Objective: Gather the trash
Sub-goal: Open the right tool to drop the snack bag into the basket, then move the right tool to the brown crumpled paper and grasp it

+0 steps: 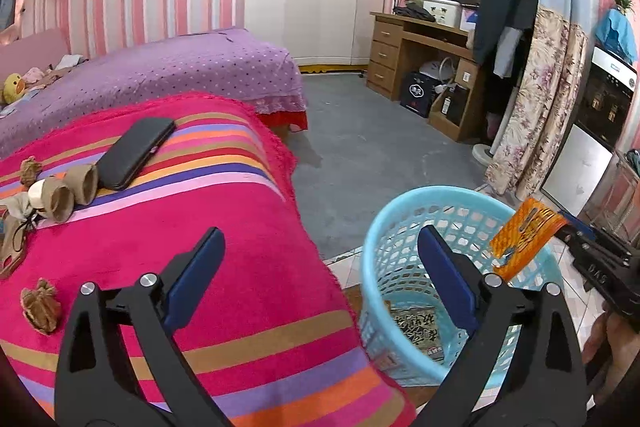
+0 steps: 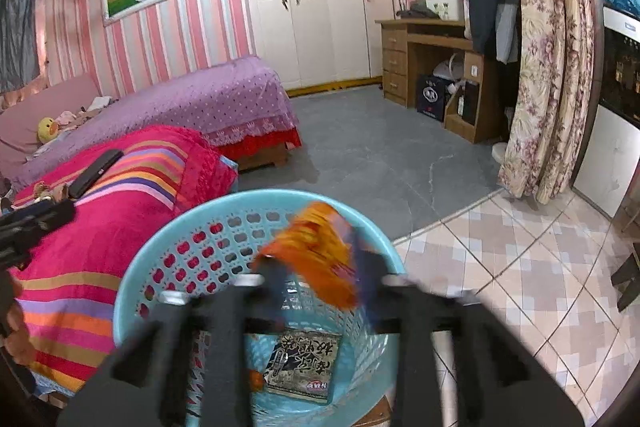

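Hovering over a blue basket (image 2: 132,259), an orange wrapper (image 2: 320,251) is seen between the right gripper's (image 2: 316,279) parted jaws. The left gripper (image 1: 320,275) is held wide apart, empty.

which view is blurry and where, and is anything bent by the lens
Right wrist view: the right tool and the orange wrapper over the blue basket are smeared, the room behind sharp. Left wrist view: sharp throughout, left tool crisp. Both views: fisheye bows the striped walls and darkens the corners.

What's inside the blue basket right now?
At the bottom of the blue basket lies a dark printed packet, with a small orange scrap beside it. The right gripper and orange wrapper above hide the rest of the floor.
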A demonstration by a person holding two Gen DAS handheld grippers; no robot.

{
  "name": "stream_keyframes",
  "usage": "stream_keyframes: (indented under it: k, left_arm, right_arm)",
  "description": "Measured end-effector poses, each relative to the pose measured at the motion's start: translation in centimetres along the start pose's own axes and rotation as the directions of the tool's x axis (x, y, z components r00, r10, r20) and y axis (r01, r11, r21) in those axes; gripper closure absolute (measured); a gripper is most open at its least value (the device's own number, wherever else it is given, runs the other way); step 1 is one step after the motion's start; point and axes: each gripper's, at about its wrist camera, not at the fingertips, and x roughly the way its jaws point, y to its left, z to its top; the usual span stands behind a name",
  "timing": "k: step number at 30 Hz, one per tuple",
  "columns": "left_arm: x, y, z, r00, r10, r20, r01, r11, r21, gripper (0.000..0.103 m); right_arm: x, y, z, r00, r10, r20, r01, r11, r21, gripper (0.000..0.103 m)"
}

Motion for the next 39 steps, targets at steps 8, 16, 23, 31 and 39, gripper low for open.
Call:
stream_keyframes:
  k: [8, 16, 23, 31, 39]
  left_arm:
    - [-1.9, 2.6, 0.2, 1.000, 0.007, 0.018, -0.007, 1.000, -0.023, 0.009]
    - [-4.5, 5.9, 0.1, 0.999, 0.020, 0.031, -0.018, 0.998, -0.059, 0.006]
    - [-7.4, 11.1, 0.1, 0.999, 0.046, 0.026, -0.044, 0.996, -0.082, 0.006]
    - [-10.9, 20.2, -0.4, 0.989, 0.143, 0.025, -0.139, 0.983, -0.119, 0.006]
    - [-14.0, 29.9, -2.6, 0.962, 0.274, 0.023, -0.266, 0.949, -0.166, 0.006]
  right_arm:
    - [-0.2, 0.9, -1.0, 0.999, -0.022, -0.025, 0.022, 1.000, 0.019, 0.018]
    - [-2.2, 4.5, 0.1, 0.999, -0.020, 0.036, 0.020, 1.000, 0.009, 0.007]
    - [-3.7, 10.4, 1.1, 0.995, 0.028, 0.093, -0.026, 0.999, -0.019, 0.006]
    - [-4.9, 19.3, 2.1, 0.982, 0.143, 0.121, -0.135, 0.988, -0.074, 0.005]
    - [-5.0, 27.5, 1.5, 0.969, 0.222, 0.106, -0.206, 0.968, -0.146, 0.005]
